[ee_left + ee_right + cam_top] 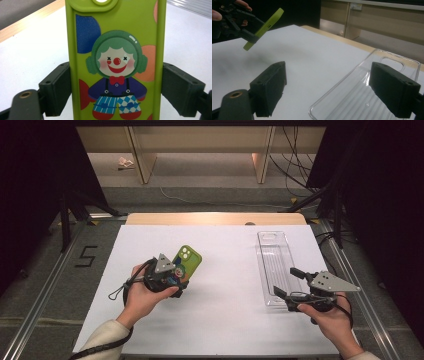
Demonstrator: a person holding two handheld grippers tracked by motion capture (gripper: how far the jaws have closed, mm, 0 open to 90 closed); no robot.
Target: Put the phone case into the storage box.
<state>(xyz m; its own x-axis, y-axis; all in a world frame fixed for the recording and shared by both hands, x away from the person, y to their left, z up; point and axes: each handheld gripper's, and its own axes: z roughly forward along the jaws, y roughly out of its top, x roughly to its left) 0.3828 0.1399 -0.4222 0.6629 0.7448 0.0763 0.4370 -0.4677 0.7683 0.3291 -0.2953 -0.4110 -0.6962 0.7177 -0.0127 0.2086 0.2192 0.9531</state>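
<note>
High view first, from the left: the left hand [142, 295] holds the left gripper [176, 279] over the left half of the white table [220, 270], and its jaws are clamped on the two long edges of a green phone case [189, 260]. The case is lifted clear of the table and tilted, its long axis running away from the person and a little to the right, with the camera cut-out at the far, higher end. From the left gripper view the printed back faces the camera: a clown [116, 75] in a green helmet, standing upright along the case, head toward the cut-out end, coloured spots around it. Open white table lies between the two hands. To the right, well apart from the case, a clear plastic tray [274, 257] lies flat with its long axis running away from the person. The right gripper [285, 282], in the right hand [332, 320], sits at the tray's near end with its jaws spread wide and holding nothing; one jaw hangs over the tray.
</note>
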